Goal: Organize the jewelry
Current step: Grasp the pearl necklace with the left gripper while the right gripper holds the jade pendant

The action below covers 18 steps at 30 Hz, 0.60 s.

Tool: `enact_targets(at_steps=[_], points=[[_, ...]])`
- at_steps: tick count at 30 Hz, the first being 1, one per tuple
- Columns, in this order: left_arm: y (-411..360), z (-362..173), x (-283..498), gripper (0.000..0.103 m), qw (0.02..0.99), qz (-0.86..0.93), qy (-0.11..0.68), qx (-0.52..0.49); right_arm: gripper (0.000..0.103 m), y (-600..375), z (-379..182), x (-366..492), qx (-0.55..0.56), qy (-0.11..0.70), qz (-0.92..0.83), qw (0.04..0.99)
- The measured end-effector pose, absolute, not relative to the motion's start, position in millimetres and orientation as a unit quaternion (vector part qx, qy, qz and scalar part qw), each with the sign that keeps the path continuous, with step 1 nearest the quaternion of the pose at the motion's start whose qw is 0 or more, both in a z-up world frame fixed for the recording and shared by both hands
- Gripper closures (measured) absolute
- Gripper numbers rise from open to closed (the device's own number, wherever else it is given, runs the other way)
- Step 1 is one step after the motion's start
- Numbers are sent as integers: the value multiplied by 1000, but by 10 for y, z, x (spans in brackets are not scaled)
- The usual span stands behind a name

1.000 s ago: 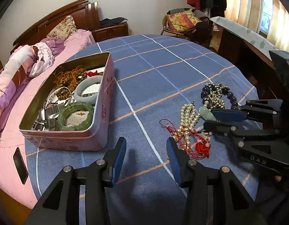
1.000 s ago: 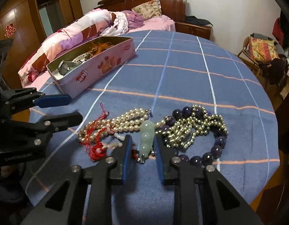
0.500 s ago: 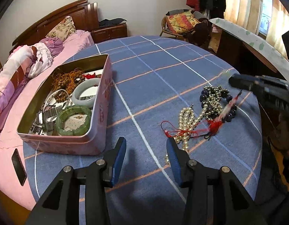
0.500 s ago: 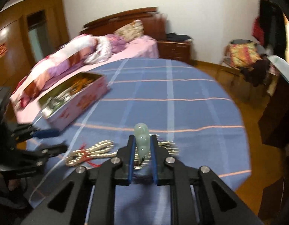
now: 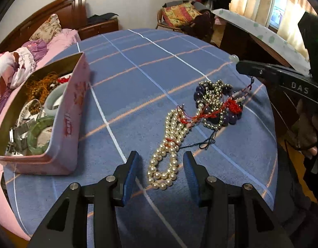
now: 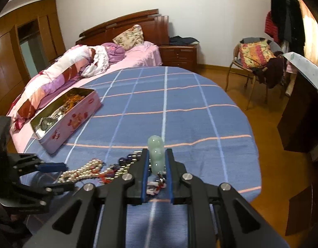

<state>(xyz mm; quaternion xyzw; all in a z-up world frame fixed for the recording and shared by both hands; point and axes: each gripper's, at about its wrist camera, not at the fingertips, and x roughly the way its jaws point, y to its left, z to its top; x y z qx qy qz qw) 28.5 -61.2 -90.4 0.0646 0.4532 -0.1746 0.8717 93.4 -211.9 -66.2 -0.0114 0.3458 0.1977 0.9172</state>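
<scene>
Across blue checked bedspread (image 5: pixel 159 66), pinched jade pendant (image 6: pixel 156 155) in right gripper (image 6: pixel 157 165) lower centre to free cord from pearls (image 5: pixel 169 144), left gripper (image 5: pixel 159 171) agape, tin (image 5: pixel 66 124) left.

Home bedroom: bed (image 6: pixel 109 70) with wooden headboard (image 6: pixel 126 24) sitting at 11 o'clock, nightstand (image 6: pixel 178 54) at 12, wardrobe (image 6: pixel 18 47) at 9, clothes-covered chair (image 6: pixel 256 60) at 2, curtains (image 5: pixel 260 2) hanging.

Round table under a blue checked cloth (image 5: pixel 179 66), open pink tin of jewelry (image 5: pixel 64 136) at its left edge, pearl strand (image 5: pixel 169 144) beside tangled purple and silver beads (image 5: pixel 214 99) at right.
</scene>
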Motion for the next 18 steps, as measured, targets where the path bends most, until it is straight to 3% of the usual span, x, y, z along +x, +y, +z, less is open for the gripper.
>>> enact_targets(at_steps=[1, 2, 3, 9, 18], points=[[-632, -906, 282, 61, 871, -179, 453, 68, 85, -2104, -661, 922, -13, 345, 202, 917], [-642, -904, 275, 80, 872, -181, 450, 70, 85, -2082, -657, 913, -14, 344, 205, 916], [-643, -901, 276, 90, 871, -183, 450, 70, 85, -2061, -649, 904, -15, 343, 209, 916], [-498, -758, 257, 91, 884, -170, 432, 50, 85, -1986, -565, 867, -17, 330, 221, 918], [-135, -106, 179, 92, 927, -128, 350, 35, 85, -1816, -302, 891, -18, 299, 239, 924]])
